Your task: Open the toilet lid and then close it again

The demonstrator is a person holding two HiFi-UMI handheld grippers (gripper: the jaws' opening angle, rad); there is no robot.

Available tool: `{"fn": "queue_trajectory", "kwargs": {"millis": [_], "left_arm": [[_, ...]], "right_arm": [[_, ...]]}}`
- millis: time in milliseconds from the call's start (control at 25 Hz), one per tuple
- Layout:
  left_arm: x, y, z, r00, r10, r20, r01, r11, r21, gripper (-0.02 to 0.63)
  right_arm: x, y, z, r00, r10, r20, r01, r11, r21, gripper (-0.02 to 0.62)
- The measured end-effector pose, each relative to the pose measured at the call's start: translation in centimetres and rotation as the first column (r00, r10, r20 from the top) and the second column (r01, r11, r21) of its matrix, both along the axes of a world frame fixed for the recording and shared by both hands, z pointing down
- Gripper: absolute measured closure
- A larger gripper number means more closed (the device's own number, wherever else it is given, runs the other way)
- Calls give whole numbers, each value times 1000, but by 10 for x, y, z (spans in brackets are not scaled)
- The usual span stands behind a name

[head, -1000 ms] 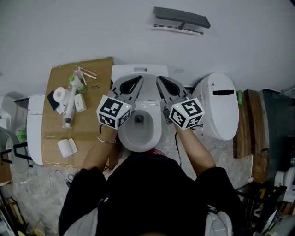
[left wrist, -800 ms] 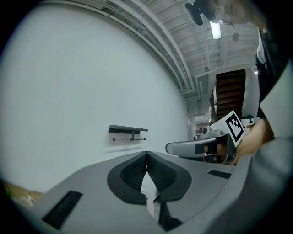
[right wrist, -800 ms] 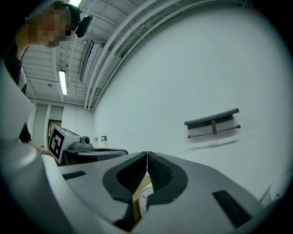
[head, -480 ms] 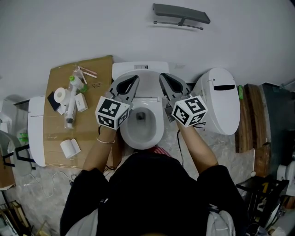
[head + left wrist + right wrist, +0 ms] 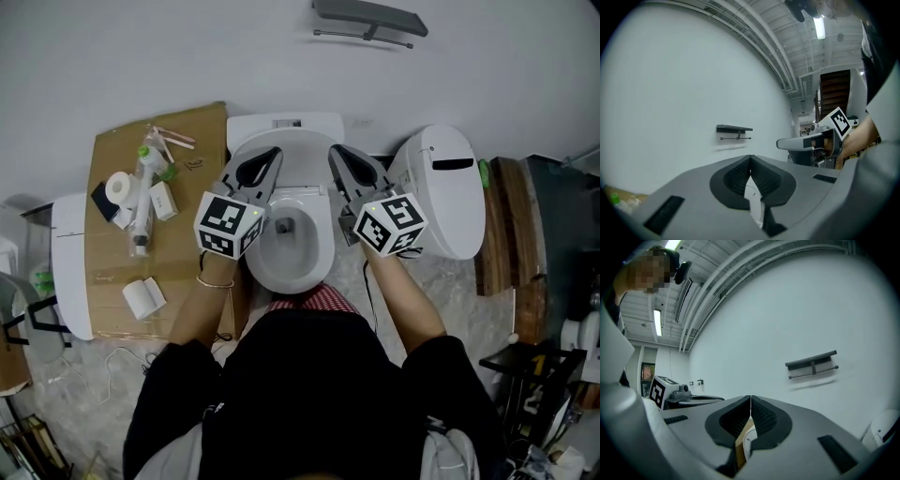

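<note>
Toilet lid (image 5: pixel 292 157) stands upright behind the bowl (image 5: pixel 291 258), so opening looks done; closing not yet. L gripper (image 5: pixel 273 154) & R gripper (image 5: pixel 336 151) sit either side of lid, fingers shut tip-to-tip, gripping nothing. Contact w/ lid: can't tell.

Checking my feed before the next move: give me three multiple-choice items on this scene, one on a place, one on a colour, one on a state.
1. Where does the cardboard sheet lie?
A. on the floor, at the person's left of the toilet
B. at the person's right of it
C. on top of it

2. What colour is the wall shelf?
A. red
B. dark grey
C. yellow

3. How do the jaws of the left gripper stand?
A. wide apart
B. tips together
C. out of view

Answers: 1 A, the head view shows it at the left of the bowl. 2 B, it shows dark against the pale wall. 3 B, the tips meet in the left gripper view.
</note>
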State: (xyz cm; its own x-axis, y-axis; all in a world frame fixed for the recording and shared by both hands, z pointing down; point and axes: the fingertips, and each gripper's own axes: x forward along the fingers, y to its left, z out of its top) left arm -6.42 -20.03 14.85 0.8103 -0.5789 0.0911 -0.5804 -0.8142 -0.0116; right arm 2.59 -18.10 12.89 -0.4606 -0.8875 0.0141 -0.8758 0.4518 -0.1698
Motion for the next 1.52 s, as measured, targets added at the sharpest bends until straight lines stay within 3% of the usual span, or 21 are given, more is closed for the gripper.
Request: {"fn": "queue_trajectory", "kwargs": {"millis": [640, 1080, 1280, 1520], "left_arm": [[27, -21, 19, 1000, 9, -19, -10, 1000, -7, 603], [50, -53, 41, 998, -39, -56, 36, 998, -44, 603], [57, -60, 59, 998, -57, -28, 55, 996, -70, 603], [73, -61, 79, 999, -45, 30, 46, 998, -46, 603]], "right_arm": [[29, -23, 19, 1000, -14, 2, 14, 1000, -7, 575], [56, -61, 36, 999, -52, 18, 52, 998, -26, 575], [62, -76, 52, 996, -84, 20, 85, 995, -58, 575], [64, -93, 73, 990, -138, 25, 140, 987, -78, 575]]}}
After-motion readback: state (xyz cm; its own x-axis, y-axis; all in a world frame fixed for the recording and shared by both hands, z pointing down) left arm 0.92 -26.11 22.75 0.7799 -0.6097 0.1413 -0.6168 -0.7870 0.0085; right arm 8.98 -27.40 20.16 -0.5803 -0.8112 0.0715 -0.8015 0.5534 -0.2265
